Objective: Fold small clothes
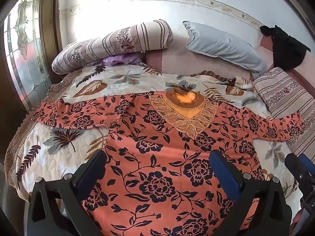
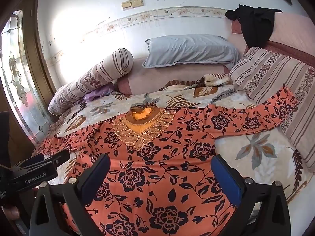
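An orange garment with dark flower print [image 1: 157, 157] lies spread flat on the bed, both sleeves stretched out sideways, its lace collar [image 1: 187, 114] at the far end. It also shows in the right wrist view [image 2: 157, 167]. My left gripper [image 1: 157, 161] is open and empty, held above the garment's lower body. My right gripper [image 2: 160, 167] is open and empty too, above the same part, a little to the right. The right gripper shows at the left view's right edge [image 1: 301, 169]; the left gripper shows at the right view's left edge [image 2: 39, 167].
The leaf-print quilt [image 1: 59, 157] covers the bed. A striped bolster [image 1: 112, 43] and a blue pillow [image 1: 222, 45] lie at the far end. A striped pillow [image 2: 275, 82] lies at the right under one sleeve. A black cloth [image 2: 256, 23] hangs on the headboard. A window is at left.
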The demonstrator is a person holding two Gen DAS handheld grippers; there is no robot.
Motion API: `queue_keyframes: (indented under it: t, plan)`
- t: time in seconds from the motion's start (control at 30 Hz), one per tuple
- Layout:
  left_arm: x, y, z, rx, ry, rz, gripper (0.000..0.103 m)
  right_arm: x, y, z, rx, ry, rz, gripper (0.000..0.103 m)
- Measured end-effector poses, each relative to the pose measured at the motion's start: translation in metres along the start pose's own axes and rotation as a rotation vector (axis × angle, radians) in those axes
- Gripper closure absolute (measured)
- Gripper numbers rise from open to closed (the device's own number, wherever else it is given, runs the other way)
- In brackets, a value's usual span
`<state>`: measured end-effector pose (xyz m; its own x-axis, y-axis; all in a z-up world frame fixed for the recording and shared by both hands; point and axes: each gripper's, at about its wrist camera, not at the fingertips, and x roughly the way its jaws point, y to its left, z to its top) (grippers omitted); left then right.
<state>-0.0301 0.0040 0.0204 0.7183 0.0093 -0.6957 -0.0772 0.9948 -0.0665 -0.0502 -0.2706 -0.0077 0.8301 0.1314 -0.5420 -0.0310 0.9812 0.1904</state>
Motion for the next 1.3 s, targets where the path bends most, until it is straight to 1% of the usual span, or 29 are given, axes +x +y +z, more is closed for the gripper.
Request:
queue_keyframes:
  t: [0.1,0.13,0.27,0.3,0.47,0.7,0.9,1.1,1.17,1.3]
  plan:
    - [0.0,-0.001,0.0,-0.001,-0.001,0.001,0.0,0.001,0.001,-0.001,0.001,-0.004,-0.001,0.0]
    - [0.001,-0.001,0.0,0.001,0.0,0.0,0.0,0.002,-0.006,0.001,0.009,-0.003,0.003,0.0]
    - [0.001,-0.002,0.0,0.004,0.001,0.0,0.0,0.003,-0.001,-0.001,0.005,-0.006,0.0,0.0]
    - [0.002,-0.003,0.0,0.005,0.003,0.001,0.0,0.001,0.0,0.001,0.001,-0.02,-0.003,0.0]
    - [0.002,-0.003,0.0,0.001,0.003,0.001,0.0,0.002,0.001,0.001,0.003,-0.006,0.001,0.0]
    - [0.004,-0.004,0.0,0.004,0.006,-0.001,0.0,0.004,0.003,0.001,0.001,-0.018,0.003,0.0]
    - [0.005,-0.003,0.0,0.004,0.005,0.001,0.0,0.005,0.001,0.0,0.015,-0.01,0.014,0.0]
    - [0.007,-0.003,0.002,0.004,0.009,0.002,0.0,0.009,0.002,0.001,-0.002,0.007,0.0,0.0]
    - [0.008,-0.003,0.002,0.004,0.011,0.002,0.0,0.011,0.001,0.001,-0.005,0.027,-0.006,0.0]
    - [0.011,-0.004,0.003,0.009,0.013,0.001,0.0,0.013,0.001,0.0,-0.024,0.007,-0.019,0.0]
